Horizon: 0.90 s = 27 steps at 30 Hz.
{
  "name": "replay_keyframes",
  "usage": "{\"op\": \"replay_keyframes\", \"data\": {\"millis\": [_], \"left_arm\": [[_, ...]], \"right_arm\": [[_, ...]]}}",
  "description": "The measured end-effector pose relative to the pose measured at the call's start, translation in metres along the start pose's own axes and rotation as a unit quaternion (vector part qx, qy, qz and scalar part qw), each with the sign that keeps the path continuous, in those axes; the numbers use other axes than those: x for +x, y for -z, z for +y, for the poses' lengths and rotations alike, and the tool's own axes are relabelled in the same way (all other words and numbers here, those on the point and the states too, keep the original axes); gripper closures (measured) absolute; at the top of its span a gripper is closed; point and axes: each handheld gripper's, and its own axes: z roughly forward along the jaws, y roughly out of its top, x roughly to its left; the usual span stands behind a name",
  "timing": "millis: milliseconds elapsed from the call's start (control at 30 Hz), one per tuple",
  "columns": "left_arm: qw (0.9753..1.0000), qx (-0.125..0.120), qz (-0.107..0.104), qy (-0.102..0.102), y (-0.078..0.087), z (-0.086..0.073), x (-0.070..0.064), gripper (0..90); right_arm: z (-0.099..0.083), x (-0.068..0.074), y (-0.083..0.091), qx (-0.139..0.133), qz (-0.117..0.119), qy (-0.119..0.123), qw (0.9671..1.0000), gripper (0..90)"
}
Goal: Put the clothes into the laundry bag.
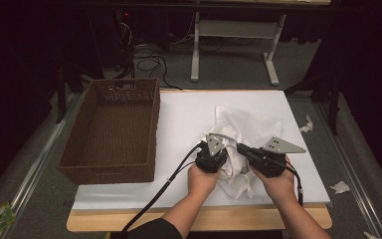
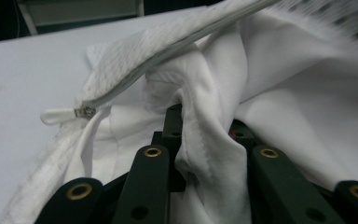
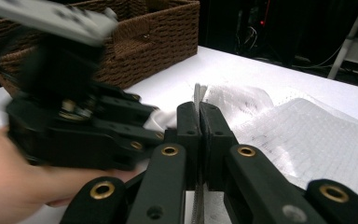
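Observation:
A white mesh laundry bag (image 1: pixel 246 124) lies crumpled on the white table top (image 1: pixel 184 114), with white cloth (image 2: pixel 289 88) bunched in it. Its zipper edge (image 2: pixel 168 51) runs across the left gripper view and ends in a white pull tab (image 2: pixel 58 115). My left gripper (image 1: pixel 218 145) is shut on a fold of the white cloth, which is pinched between its jaws (image 2: pixel 206 135). Just right of it, my right gripper (image 1: pixel 242 148) is shut on the thin edge of the mesh bag (image 3: pixel 198 95). The two grippers are almost touching, and the left gripper (image 3: pixel 74 121) looks blurred.
A brown wicker basket (image 1: pixel 110 130) with nothing in it stands on the table's left side; its corner (image 3: pixel 154 37) lies beyond the left gripper. Paper scraps (image 1: pixel 340 187) are on the floor to the right. A white frame (image 1: pixel 234 30) stands behind the table.

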Motion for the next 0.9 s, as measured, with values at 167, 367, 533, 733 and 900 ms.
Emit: {"op": "replay_keyframes", "data": {"millis": [167,367,533,733,900], "left_arm": [[0.9998,0.005,0.017,0.011,-0.009,0.002,0.004,76.7],[0.9981,0.006,0.061,0.010,0.007,0.008,0.024,77.5],[0.9977,-0.011,0.065,-0.011,0.032,0.010,0.026,77.5],[0.9997,-0.023,0.008,-0.005,0.032,0.005,0.000,77.3],[0.9999,-0.013,0.000,0.003,0.012,0.001,-0.010,77.2]], "right_arm": [[0.004,0.005,0.003,-0.016,0.010,0.007,0.9998,88.9],[0.008,0.009,0.009,-0.031,0.021,0.009,0.9993,89.2],[0.009,0.010,0.008,-0.034,0.028,0.006,0.9990,89.2],[0.009,0.015,0.002,-0.029,0.028,0.009,0.9991,89.3],[0.010,0.017,0.005,-0.034,0.033,0.012,0.9988,89.4]]}}
